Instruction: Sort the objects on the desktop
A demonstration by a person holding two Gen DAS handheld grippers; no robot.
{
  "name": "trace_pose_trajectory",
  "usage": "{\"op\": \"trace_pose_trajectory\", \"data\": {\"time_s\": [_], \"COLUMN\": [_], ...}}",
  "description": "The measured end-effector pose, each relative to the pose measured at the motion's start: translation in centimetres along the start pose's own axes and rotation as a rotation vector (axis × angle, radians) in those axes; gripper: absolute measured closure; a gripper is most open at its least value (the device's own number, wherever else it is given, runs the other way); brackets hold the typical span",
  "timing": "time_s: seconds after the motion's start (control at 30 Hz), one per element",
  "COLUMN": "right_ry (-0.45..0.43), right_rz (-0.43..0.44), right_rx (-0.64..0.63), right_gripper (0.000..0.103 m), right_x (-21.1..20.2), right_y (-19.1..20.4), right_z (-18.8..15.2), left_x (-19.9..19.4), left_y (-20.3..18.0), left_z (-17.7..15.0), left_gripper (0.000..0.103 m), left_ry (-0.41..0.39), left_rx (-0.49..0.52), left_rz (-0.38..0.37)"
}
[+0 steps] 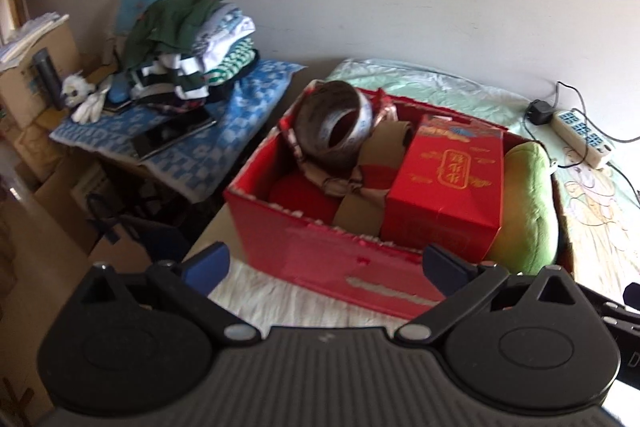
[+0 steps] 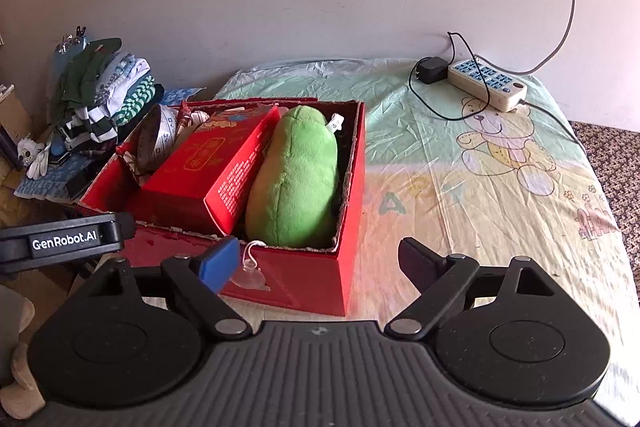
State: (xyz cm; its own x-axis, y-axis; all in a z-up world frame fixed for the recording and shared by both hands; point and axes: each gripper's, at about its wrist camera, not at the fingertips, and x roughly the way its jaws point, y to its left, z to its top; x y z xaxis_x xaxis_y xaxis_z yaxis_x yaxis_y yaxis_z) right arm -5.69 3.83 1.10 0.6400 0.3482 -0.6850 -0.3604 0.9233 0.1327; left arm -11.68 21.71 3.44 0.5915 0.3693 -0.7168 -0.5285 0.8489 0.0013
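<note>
An open red cardboard box [image 1: 320, 247] [image 2: 352, 187] stands on the table. It holds a roll of clear tape [image 1: 334, 125] [image 2: 158, 139], a small red gift box [image 1: 448, 183] [image 2: 208, 167], a green plush toy [image 1: 528, 203] [image 2: 296, 179] and brown paper. My left gripper [image 1: 326, 263] is open and empty, just before the box's near wall. My right gripper [image 2: 320, 263] is open and empty, at the box's near right corner. A suction cup on a white string [image 2: 250, 277] hangs over the box front by its left finger. The left gripper's body [image 2: 60, 239] shows in the right wrist view.
A tablecloth with a bear print [image 2: 500, 155] covers the table. A white power strip [image 1: 580, 135] [image 2: 486, 85] with a black adapter and cables lies at the back right. A pile of folded clothes [image 1: 188, 47] [image 2: 104, 87] on a blue checked cloth is left of the table.
</note>
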Motion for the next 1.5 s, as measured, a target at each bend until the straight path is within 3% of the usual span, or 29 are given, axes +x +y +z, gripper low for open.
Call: {"op": "trace_pose_trajectory", "data": {"time_s": [0.23,0.37,0.6,0.9,1.07,1.27,1.5], "right_ry": [0.038,0.041,0.010,-0.004,-0.012,-0.033,-0.072], "right_rz": [-0.013,-0.037,-0.118,-0.154,-0.197,-0.218,-0.238], "right_rx": [-0.001,-0.011,0.072,0.163,0.170,0.206,0.216], "right_gripper": [0.014,0.014,0.014,0.014,0.014,0.014,0.014], "right_x": [0.0,-0.1,-0.1,0.8,0.9,0.8,0.6], "right_y": [1.5,2.8,4.5,6.7,7.6,7.7,7.5], "right_z": [-0.6,-0.4,0.7,0.8,0.5,0.7,1.7], "left_x": [-0.7,-0.4,0.3,1.8,2.5,2.1,3.3], "left_y": [0.1,0.6,2.1,3.4,4.1,4.1,4.1], "left_z": [-0.2,0.5,1.8,2.9,3.7,4.2,5.4], "left_gripper": [0.001,0.001,0.001,0.001,0.001,0.001,0.001], "left_ry": [0.016,0.041,0.050,0.039,0.051,-0.003,0.021], "left_rx": [0.041,0.082,0.138,0.217,0.219,0.270,0.257], "left_rz": [0.028,0.008,-0.034,-0.079,-0.147,-0.159,-0.185]}}
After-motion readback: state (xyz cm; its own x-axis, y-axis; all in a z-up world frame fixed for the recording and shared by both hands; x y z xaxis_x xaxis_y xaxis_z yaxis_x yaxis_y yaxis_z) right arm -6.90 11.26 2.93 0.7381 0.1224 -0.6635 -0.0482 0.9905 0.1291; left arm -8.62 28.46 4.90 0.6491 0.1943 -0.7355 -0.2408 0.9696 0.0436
